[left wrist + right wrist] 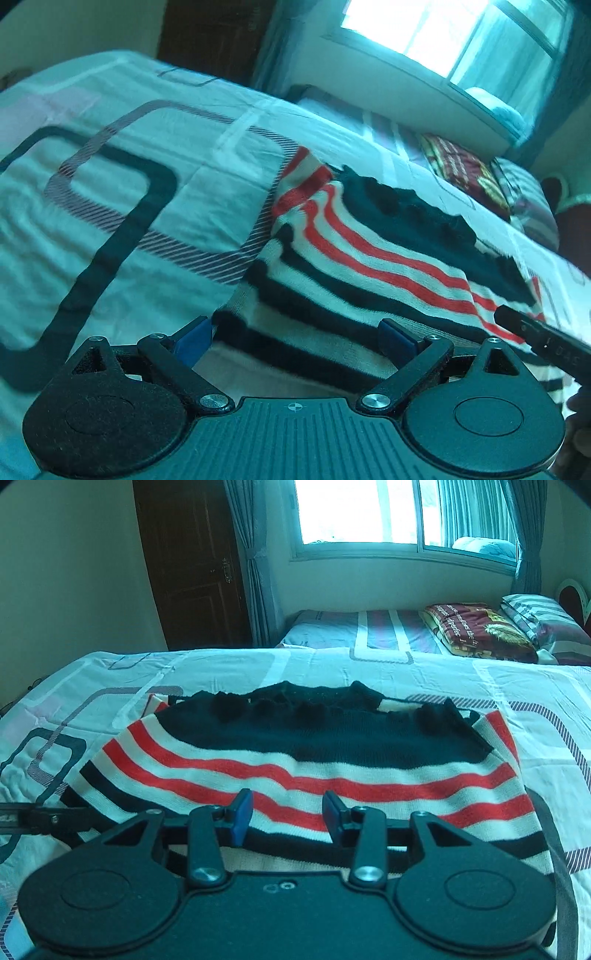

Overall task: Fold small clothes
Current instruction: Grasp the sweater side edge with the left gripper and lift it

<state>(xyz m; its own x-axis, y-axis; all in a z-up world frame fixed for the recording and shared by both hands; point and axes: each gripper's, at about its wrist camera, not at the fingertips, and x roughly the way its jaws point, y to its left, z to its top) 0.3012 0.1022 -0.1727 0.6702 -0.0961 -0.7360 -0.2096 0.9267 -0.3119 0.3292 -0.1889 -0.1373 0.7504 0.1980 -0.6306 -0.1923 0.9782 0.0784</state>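
Note:
A small knitted sweater (295, 746) with a black top, red and white stripes and black stripes at the hem lies flat on the bed (406, 672). It also shows in the left wrist view (369, 251). My left gripper (295, 338) is open wide over the sweater's hem at its left side, empty. My right gripper (288, 814) is open over the hem near the middle, empty. The right gripper's tip shows at the right edge of the left wrist view (532, 328). The left gripper's tip shows at the left edge of the right wrist view (40, 818).
The bed sheet (110, 192) is white with dark rounded-square patterns. A second bed (369, 631) stands behind with a folded red blanket (476, 627) and a striped pillow (543, 624). A window (358, 513), curtains and a brown door (192, 561) lie beyond.

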